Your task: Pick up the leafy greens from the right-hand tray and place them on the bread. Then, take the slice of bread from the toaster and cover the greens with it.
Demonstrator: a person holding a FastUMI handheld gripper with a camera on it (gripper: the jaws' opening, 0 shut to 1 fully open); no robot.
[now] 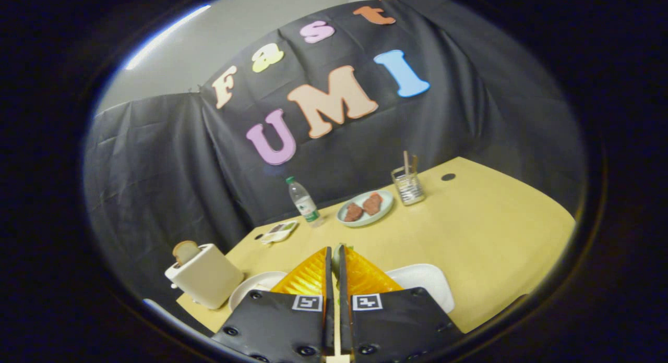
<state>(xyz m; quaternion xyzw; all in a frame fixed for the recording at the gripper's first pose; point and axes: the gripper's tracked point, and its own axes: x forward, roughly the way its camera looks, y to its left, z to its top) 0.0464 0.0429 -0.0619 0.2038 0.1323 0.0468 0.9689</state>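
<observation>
Fingers: the gripper (335, 251) has its fingers drawn nearly together, only a thin slit between them; a small pale-green bit of the leafy greens (338, 248) peeks out at the tips, apparently pinched there, though most of it is hidden.
Greens' place: at the fingertips, raised above the desk (485, 227), between the round plate and the white tray.
Right-hand tray: a white rectangular tray (425, 282) lies just right of the fingers; the part that shows is bare.
Round plate: a white plate (255, 287) lies just left of the fingers, partly hidden by them; what is on it cannot be told.
Toaster: a cream toaster (206, 279) stands at the desk's near left corner, beside the round plate, with a slice of bread (185, 252) sticking up from its slot.
Far plate: a pale plate (365, 207) beyond the fingers holds two reddish-brown pieces.
Cup: a clear cup (408, 188) right of that plate holds upright sticks.
Bottle: a water bottle (304, 201) stands left of the far plate, upright.
Small packet: a flat packet (279, 231) lies near the bottle.
</observation>
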